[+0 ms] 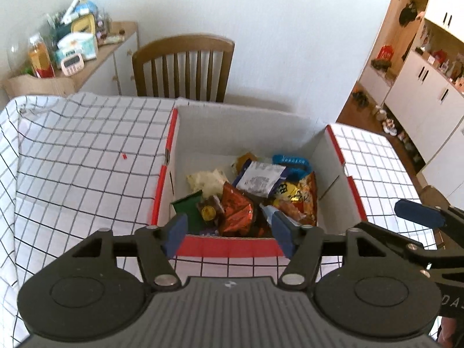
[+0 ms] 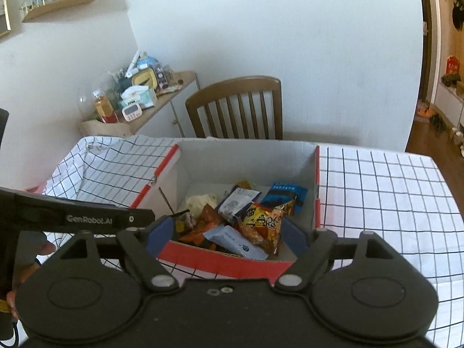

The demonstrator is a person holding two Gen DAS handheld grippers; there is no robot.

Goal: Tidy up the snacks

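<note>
Left wrist view: left gripper (image 1: 229, 229) spread wide, holding nothing, above the near edge of the red-and-white cardboard box (image 1: 229, 246) of mixed snack packets (image 1: 246, 194).
Surface: white black-grid tablecloth (image 1: 87, 159).
Room: brown slatted wooden chair (image 1: 182, 66) against the white wall; cluttered sideboard (image 1: 72, 49).
Right wrist view: right gripper (image 2: 229, 235) equally wide, empty, over the box's near edge; the snack packets lie inside.

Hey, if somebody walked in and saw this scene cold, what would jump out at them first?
First, the open red-edged cardboard box in the middle of the checked tablecloth, with a heap of bright snack packets in it, an orange-yellow chip bag on top. Next, the left gripper and right gripper, both open and empty, held at the box's near edge. Behind the table stands a wooden chair against the white wall.
</note>
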